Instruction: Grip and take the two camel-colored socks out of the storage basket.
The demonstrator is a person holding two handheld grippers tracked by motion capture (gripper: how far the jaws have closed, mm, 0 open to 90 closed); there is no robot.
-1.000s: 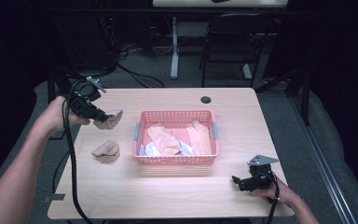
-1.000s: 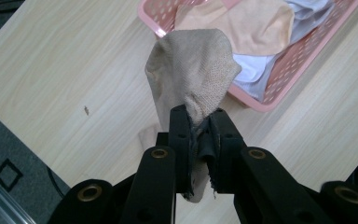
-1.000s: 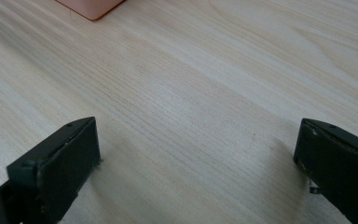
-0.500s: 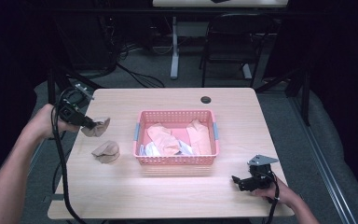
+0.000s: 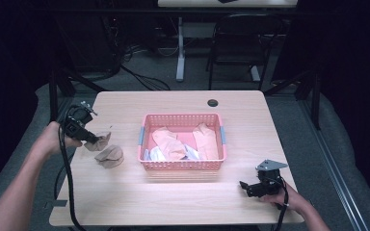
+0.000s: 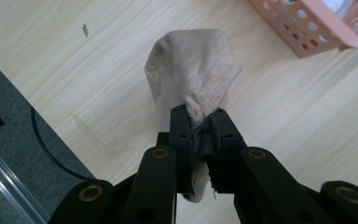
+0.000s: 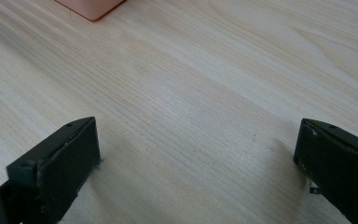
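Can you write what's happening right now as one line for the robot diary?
left gripper: shut on beige sock, low over table | second sock: beside it | right gripper: open, empty | basket: holds clothes

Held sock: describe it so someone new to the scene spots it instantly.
Start at the pink basket mid-table, then look to its left, where two beige socks lie near the table's left edge. The held sock is the one farther from the basket, pinched in the left gripper; the loose sock lies free beside it.

Each black gripper (image 5: 92,139) trails a black cable; brass-ringed pivots on its jaws; forearms bare.
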